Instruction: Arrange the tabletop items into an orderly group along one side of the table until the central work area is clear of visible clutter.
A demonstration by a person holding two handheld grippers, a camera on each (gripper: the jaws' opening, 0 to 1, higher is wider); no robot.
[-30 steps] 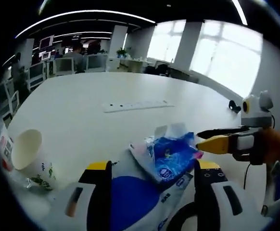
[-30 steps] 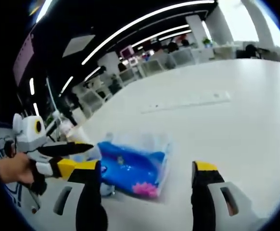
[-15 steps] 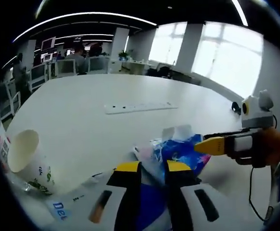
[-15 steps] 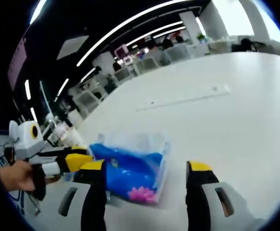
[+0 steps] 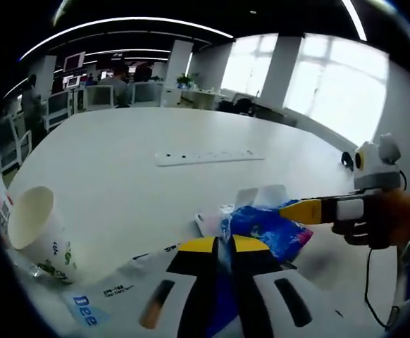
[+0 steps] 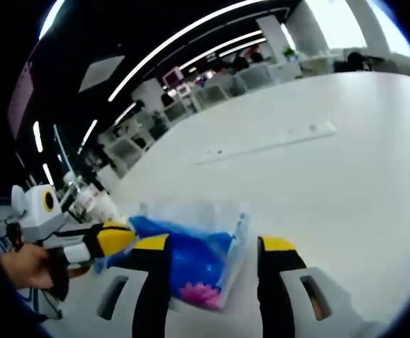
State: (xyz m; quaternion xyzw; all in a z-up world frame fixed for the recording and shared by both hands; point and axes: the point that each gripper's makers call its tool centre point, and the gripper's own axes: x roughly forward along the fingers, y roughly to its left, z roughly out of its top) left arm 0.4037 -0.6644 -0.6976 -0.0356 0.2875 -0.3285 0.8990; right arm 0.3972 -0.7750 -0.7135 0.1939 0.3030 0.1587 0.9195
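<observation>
Tissue pack (image 5: 267,229), blue and soft in crinkly plastic, lies on the white tabletop (image 5: 120,162) near its edge. The left gripper (image 5: 218,245) is pinched onto its wrapper; the right gripper (image 6: 210,244) straddles the pack, jaws apart. It looks light, squashy and slippery, best held across the body rather than loose film.

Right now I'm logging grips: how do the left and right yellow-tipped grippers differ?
The left gripper has its jaws nearly together, pinching the blue-and-white plastic tissue pack; the right gripper has its jaws apart on either side of that pack. The left sits at the pack's near edge; the right straddles its end. Both have yellow tips.
</observation>
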